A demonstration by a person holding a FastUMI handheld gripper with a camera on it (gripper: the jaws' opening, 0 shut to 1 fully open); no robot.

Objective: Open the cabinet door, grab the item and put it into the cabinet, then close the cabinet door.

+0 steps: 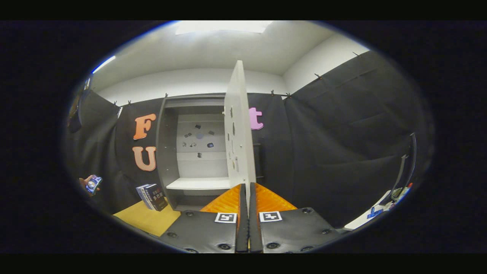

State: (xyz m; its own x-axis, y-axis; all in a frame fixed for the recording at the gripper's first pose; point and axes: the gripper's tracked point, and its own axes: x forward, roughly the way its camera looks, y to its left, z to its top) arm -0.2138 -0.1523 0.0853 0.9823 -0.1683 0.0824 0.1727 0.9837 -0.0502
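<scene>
The grey cabinet stands open against the far wall, its white shelf bare. Its pale door is swung out edge-on toward the gripper, whose fingers are closed to a narrow slit, pinching the door's near edge. The door-opening step looks nearly finished. To the near left of the cabinet a dark box, likely the item, stands on the yellow tabletop. Next: release the door, then reach left for the box

Hand holding a phone (possibly), beside black cloth wall.
</scene>
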